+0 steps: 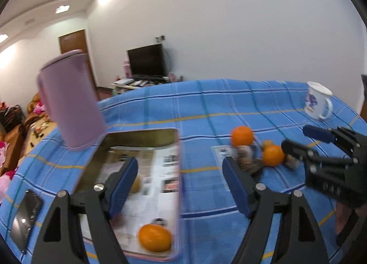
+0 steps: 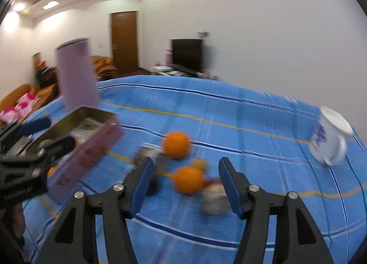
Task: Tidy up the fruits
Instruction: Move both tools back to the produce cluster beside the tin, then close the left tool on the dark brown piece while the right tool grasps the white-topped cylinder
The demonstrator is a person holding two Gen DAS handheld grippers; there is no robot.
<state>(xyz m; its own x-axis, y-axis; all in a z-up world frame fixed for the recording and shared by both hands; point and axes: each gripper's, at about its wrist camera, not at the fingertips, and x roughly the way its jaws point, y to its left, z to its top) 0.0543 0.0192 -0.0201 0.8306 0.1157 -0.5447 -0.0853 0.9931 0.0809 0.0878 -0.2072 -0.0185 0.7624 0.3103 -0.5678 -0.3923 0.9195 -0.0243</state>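
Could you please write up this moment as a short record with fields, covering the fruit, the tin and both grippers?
surface: table with blue checked cloth
tin: open, paper-lined, one orange inside
loose oranges: two on the cloth, beside small blurred items
left gripper: open, empty, over the tin's edge
right gripper: open, empty, nearest loose orange between its fingers, untouched
other things: purple canister, white mug
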